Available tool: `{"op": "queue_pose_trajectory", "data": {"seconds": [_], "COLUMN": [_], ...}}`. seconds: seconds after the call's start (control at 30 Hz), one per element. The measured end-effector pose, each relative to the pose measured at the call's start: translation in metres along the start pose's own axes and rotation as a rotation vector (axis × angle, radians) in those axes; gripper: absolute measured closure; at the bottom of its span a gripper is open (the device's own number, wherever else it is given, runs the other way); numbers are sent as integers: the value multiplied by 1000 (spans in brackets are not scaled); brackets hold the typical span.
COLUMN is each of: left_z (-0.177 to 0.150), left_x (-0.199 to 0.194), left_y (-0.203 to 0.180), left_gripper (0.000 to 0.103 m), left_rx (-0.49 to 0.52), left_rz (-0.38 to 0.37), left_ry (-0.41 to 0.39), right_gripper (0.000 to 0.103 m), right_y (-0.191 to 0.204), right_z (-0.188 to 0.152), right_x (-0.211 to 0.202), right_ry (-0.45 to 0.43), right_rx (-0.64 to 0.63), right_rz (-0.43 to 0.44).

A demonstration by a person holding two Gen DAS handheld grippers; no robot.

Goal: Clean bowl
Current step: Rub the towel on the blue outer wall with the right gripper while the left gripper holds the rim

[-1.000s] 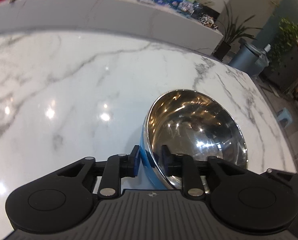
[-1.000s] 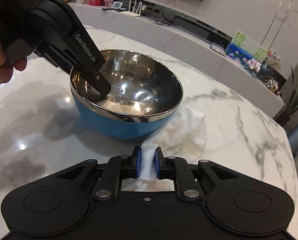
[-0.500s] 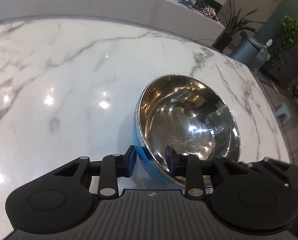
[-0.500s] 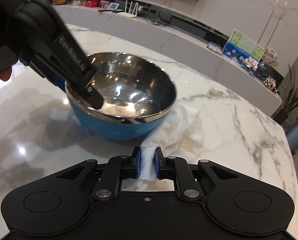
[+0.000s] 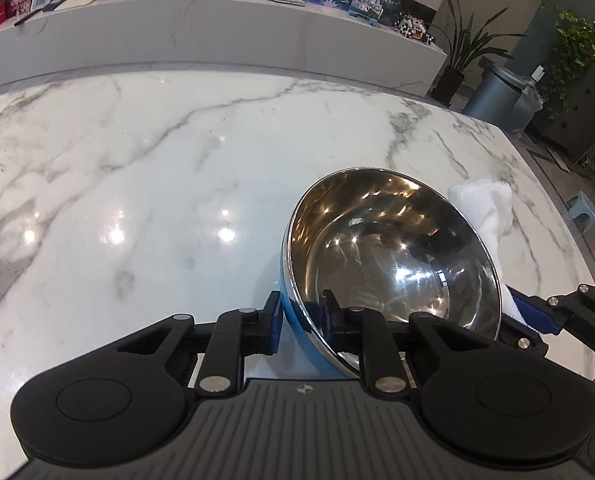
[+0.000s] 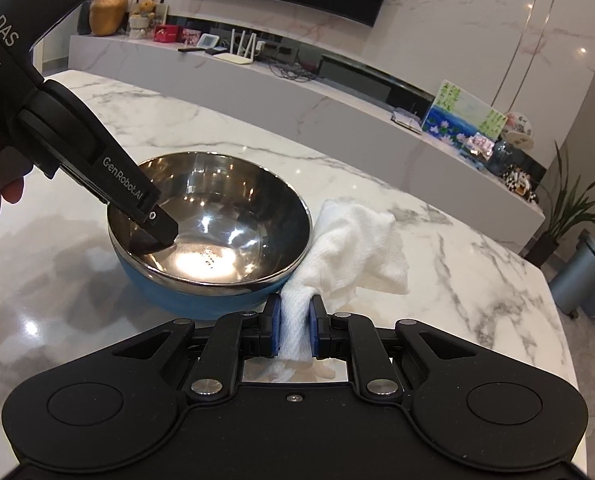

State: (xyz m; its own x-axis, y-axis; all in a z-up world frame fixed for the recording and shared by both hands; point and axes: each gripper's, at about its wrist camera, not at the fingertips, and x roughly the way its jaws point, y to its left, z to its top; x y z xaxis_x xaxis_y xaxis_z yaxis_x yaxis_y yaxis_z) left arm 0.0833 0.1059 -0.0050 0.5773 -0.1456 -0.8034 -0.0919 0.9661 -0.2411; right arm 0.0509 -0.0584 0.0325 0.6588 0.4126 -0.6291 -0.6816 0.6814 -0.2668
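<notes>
A steel bowl (image 5: 397, 256) with a blue outside stands on the white marble table (image 5: 137, 200). My left gripper (image 5: 301, 316) straddles its near rim, one pad on the blue wall and the other inside. Its jaws are closing and both pads touch the rim. In the right wrist view the left gripper (image 6: 153, 236) reaches into the bowl (image 6: 217, 216) from the left, with a hand behind it. My right gripper (image 6: 294, 328) is shut on a white cloth (image 6: 357, 244) that lies against the bowl's right side. The cloth (image 5: 485, 204) peeks out behind the bowl.
A long white counter (image 6: 337, 92) with a router, pictures and trinkets runs behind the table. A grey bin (image 5: 493, 96) and potted plants (image 5: 577, 48) stand past the table's far right corner. Bare marble stretches left of the bowl.
The left jaws have narrowed onto the bowl's rim. The cloth has stayed pinched in the right gripper, beside the bowl.
</notes>
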Motion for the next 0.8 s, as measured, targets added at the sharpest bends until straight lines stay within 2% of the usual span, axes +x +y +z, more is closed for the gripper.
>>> {"op": "queue_pose_trajectory", "data": {"seconds": [0.13,0.27,0.37,0.47,0.6,0.8], "left_z": [-2,-10,-15,-16,-17,-25], "left_x": [-1,-3,-4,-9,-21,-24], "left_y": [-2,-8,-9,-9,-9,-17], "left_gripper": [85,83,81,74,55,52], "left_rx": [26,106,127,123,100,114], "left_rz": [5,30,35,32,39,71], "left_ry": [-14,-76,-110,-131,-170,-169], "right_gripper": [91,91,91,91,91,89], "right_y": [5,4,5,8,0,-8], "right_z": [-2,-3,-4,-6,-5,-5], "right_x": [6,13,15,16,17,22], "right_ry": [27,61,87,95,89,100], "right_rx": [-11,2,6,-7,12,41], "right_rz": [20,67,102,104,97,65]}}
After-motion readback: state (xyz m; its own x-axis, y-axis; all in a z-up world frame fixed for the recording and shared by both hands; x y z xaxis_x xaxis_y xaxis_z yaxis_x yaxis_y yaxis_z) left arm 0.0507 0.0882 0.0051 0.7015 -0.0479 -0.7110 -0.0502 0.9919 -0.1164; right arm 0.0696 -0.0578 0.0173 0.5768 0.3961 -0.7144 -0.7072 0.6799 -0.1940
